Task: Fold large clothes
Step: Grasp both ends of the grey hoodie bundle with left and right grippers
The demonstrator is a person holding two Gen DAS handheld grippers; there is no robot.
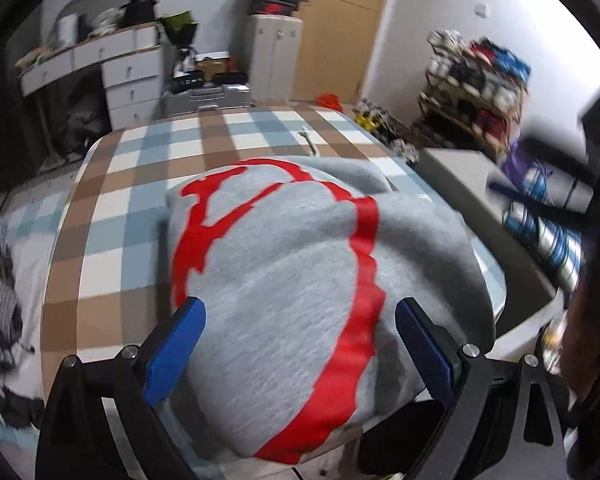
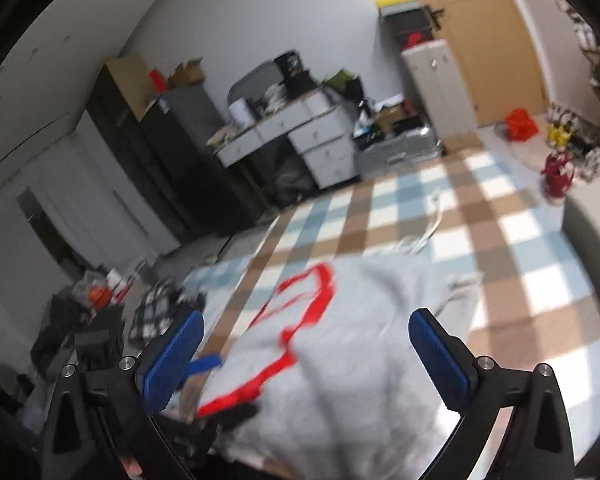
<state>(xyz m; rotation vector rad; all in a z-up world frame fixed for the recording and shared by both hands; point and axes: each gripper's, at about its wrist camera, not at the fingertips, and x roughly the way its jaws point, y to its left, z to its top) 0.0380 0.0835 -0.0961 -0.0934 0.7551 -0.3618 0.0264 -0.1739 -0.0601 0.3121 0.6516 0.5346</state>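
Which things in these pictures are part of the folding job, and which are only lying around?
Part of the job:
- grey sweatshirt with red print
- checked bed cover beneath it
- left gripper, open
- right gripper, open

Lying around:
- white drawers
- shoe rack
- red basket

A white drawer unit [image 1: 130,76] and a shoe rack [image 1: 476,92] stand beyond the checked cover [image 1: 148,160].

Grey sweatshirt [image 1: 300,280], red print; checked blue-brown-white cloth [image 1: 140,168]
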